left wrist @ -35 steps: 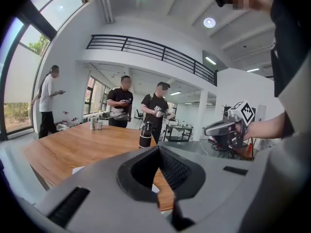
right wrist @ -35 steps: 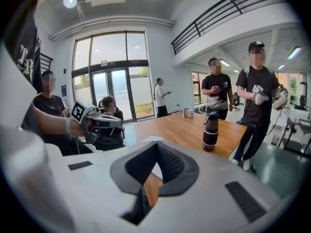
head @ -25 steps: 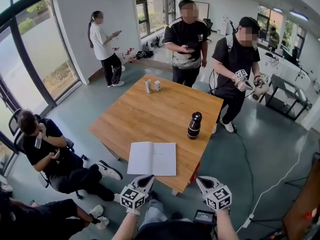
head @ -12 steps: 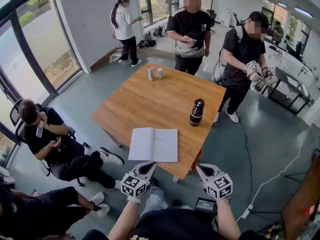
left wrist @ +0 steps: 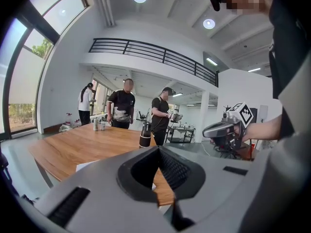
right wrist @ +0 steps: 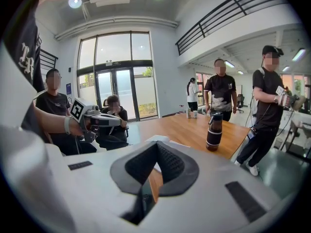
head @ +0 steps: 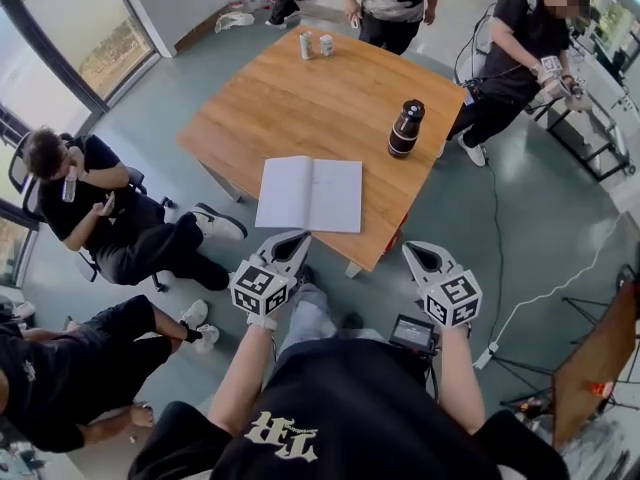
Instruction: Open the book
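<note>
The book (head: 309, 194) lies on the wooden table (head: 300, 98) near its front edge, spread flat with white pages up and a fold down the middle. My left gripper (head: 285, 245) hangs just off the table edge, below the book, jaws shut and empty. My right gripper (head: 420, 258) hangs off the edge to the right, also shut and empty. In the left gripper view a corner of the book (left wrist: 85, 166) shows behind the shut left gripper (left wrist: 158, 149). In the right gripper view the right gripper (right wrist: 156, 144) covers most of the book.
A dark bottle (head: 405, 128) stands right of the book and two small cans (head: 314, 44) stand at the far edge. A seated person (head: 110, 208) is at the left and standing people (head: 520, 38) are behind the table. A cable (head: 500, 258) runs along the floor at the right.
The head view has tipped downward, so the table sits higher in frame and my torso shows. Both grippers stay shut below the table edge. The book has not moved.
</note>
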`<state>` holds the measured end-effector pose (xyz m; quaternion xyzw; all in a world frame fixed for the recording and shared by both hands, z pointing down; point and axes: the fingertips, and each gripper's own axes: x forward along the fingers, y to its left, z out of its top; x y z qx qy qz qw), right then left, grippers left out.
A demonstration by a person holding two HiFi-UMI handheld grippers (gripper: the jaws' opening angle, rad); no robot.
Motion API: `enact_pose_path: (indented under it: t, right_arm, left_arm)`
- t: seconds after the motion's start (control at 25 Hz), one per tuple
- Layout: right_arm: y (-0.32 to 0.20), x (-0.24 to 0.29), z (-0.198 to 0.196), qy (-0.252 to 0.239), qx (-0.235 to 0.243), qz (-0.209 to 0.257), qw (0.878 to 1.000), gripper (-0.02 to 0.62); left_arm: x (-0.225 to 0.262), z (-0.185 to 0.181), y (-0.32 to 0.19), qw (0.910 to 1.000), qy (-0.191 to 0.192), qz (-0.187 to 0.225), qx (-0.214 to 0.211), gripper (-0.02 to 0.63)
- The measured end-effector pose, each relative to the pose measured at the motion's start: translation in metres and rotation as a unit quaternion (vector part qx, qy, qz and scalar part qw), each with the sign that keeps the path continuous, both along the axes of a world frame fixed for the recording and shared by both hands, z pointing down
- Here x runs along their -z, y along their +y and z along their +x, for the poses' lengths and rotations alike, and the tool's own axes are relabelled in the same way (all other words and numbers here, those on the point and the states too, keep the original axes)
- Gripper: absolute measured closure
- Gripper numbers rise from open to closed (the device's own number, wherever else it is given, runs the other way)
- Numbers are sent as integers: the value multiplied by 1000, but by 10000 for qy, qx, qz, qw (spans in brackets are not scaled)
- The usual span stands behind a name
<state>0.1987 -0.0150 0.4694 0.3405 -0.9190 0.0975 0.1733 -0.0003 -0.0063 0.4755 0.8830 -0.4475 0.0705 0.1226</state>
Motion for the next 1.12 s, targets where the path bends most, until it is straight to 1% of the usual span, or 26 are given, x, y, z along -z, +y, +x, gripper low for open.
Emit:
enact_pose_path:
  t: [0.16,0.28,0.48,0.76,1.0,1.12]
  right_arm:
    - [-3,8,-1,23,7,66,10000,606]
    - [-6,5,2,56,-26,7,10000,606]
    - [-6,-6,9,195,-37,-143,9997,606]
    - [-12,-21,18,278,-220,-352,9988,606]
    - [-27,-25,38,287,-582,-502,9966,606]
    - [-30,-26,52,328,-894,-602,9936,606]
  left_arm:
    - [3,-7,4,10000,32,-1,36,598]
    - [-2,-8,4,10000,31,-74,-11,598]
    - [-13,-2,0,9996,-44,-210,-203,598]
    - [-38,12,-26,9971,-244,-489,-525,598]
    - [-88,32,-75,9888,-509,-1052,-924,598]
    - [-121,44,-102,9803,-721,-1392,-1204,598]
